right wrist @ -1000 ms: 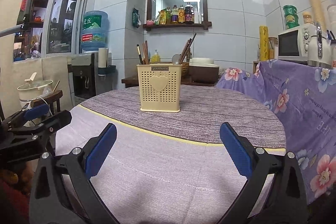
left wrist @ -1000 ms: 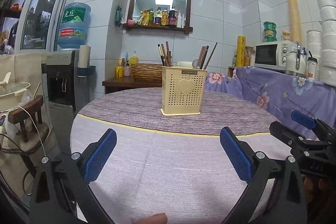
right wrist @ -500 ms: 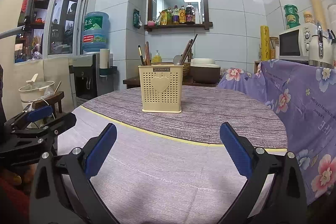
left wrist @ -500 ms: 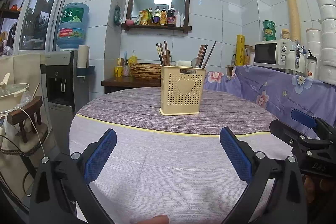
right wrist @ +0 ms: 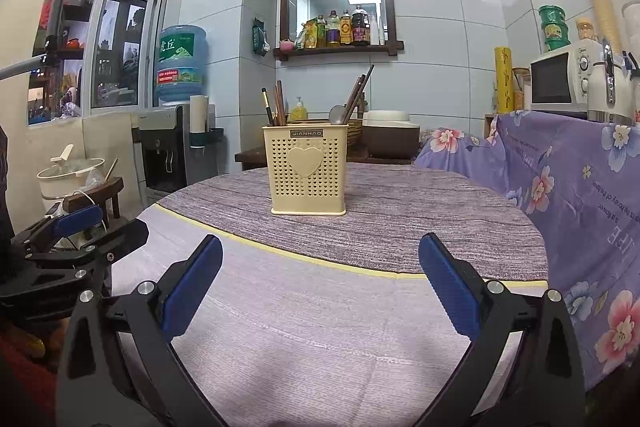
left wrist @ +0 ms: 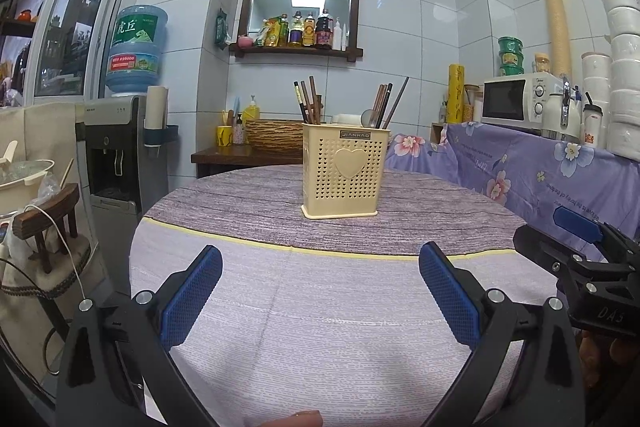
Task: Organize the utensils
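Centre frame in both wrist views, a cream utensil holder [left wrist: 340, 174] stands upright on the round worktop [left wrist: 328, 311], holding chopsticks [left wrist: 307, 102] and what looks like a spoon [left wrist: 368, 117]. Low in each frame, the left gripper [left wrist: 320, 291] and right gripper [right wrist: 320, 287] hover with jaws spread wide, empty, touching nothing, well short of the holder. At upper right sits a microwave [left wrist: 516, 99].

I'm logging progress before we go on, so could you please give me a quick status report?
Left gripper open, empty; right gripper open, empty. Utensil holder upright on round table, chopsticks and spoon inside. Nothing between grippers and holder.
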`<action>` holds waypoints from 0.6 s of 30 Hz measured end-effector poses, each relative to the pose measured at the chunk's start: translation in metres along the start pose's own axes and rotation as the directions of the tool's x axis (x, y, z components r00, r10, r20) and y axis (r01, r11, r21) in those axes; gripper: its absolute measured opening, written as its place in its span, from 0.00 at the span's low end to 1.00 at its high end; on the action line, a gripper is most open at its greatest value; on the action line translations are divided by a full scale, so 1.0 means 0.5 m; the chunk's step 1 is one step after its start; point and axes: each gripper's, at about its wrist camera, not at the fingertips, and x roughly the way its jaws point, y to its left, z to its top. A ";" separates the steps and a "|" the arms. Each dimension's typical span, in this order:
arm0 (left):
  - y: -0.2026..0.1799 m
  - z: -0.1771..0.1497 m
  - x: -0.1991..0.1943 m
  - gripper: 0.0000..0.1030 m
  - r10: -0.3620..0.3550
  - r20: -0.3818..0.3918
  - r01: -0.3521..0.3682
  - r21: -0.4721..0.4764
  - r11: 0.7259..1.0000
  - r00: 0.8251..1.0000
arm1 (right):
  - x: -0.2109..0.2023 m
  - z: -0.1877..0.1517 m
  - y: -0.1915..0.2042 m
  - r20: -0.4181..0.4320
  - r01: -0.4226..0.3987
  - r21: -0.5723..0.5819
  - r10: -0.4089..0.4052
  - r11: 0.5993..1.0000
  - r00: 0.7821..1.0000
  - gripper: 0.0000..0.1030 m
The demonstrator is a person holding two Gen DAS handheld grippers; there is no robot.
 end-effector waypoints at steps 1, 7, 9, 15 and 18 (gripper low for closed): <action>-0.001 -0.001 0.000 0.95 0.000 -0.001 0.000 0.000 1.000 1.000 | 0.001 0.000 0.000 -0.004 -0.002 0.000 0.002 1.000 1.000 0.94; -0.003 -0.001 0.001 0.95 0.003 -0.004 -0.003 0.003 1.000 1.000 | 0.003 0.001 0.000 -0.006 -0.008 0.002 0.008 1.000 1.000 0.94; -0.004 -0.001 0.000 0.95 0.003 -0.004 -0.003 0.003 1.000 1.000 | 0.002 0.001 0.001 -0.004 -0.006 0.004 0.006 1.000 1.000 0.94; -0.004 -0.001 0.001 0.95 0.005 -0.003 -0.005 0.008 1.000 1.000 | 0.003 0.002 0.002 -0.009 -0.010 0.005 0.010 1.000 1.000 0.94; -0.005 -0.002 0.001 0.95 0.005 -0.003 -0.005 0.008 1.000 1.000 | 0.004 0.003 0.004 -0.009 -0.010 0.006 0.010 1.000 1.000 0.94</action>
